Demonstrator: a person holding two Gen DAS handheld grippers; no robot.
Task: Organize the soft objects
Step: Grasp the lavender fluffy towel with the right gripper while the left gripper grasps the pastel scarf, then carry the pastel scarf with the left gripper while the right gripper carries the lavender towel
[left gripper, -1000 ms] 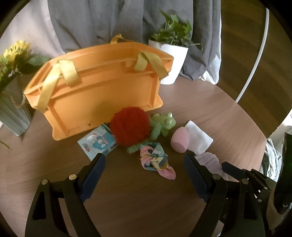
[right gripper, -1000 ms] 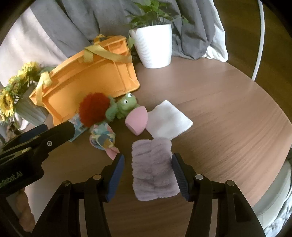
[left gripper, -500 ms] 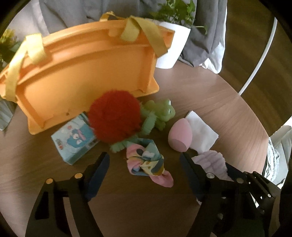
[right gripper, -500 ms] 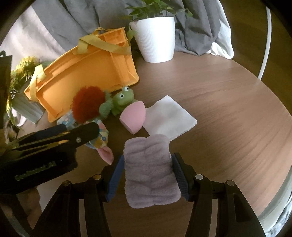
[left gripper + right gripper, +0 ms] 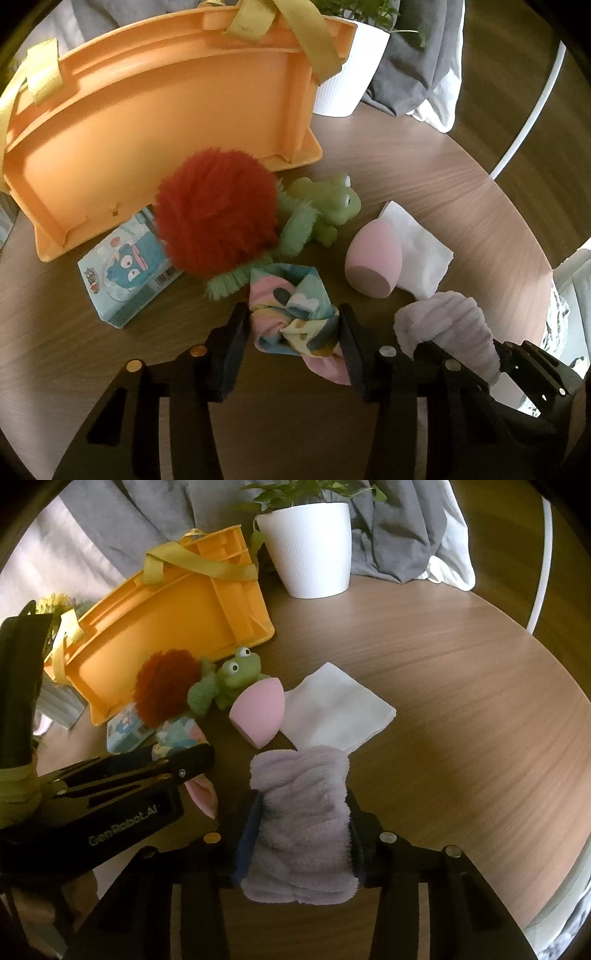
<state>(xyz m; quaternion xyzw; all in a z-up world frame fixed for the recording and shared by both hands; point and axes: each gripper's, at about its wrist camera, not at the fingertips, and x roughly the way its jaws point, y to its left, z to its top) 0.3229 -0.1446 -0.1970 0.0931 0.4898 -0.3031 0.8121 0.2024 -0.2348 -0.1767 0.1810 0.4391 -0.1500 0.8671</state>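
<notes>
My left gripper (image 5: 293, 325) is shut on the pastel knotted cloth scrunchie (image 5: 295, 317), which rests on the wooden table (image 5: 424, 177). My right gripper (image 5: 301, 812) is shut on the lilac fluffy headband (image 5: 301, 819); the headband also shows in the left wrist view (image 5: 447, 325). Beyond lie a red pompom (image 5: 216, 210), a green plush frog (image 5: 325, 206), a pink sponge egg (image 5: 373, 258) and a white folded cloth (image 5: 421, 251). The orange basket (image 5: 166, 107) with yellow straps lies tipped on its side behind them.
A blue tissue pack (image 5: 125, 269) lies left of the pompom. A white plant pot (image 5: 310, 546) stands behind the basket, grey fabric (image 5: 388, 528) at the back. A sunflower vase (image 5: 55, 686) is at the far left. The left gripper's body (image 5: 110, 797) crosses the right wrist view.
My left gripper moved forward and closed on the scrunchie. My right gripper closed on the lilac headband, which it straddled before.
</notes>
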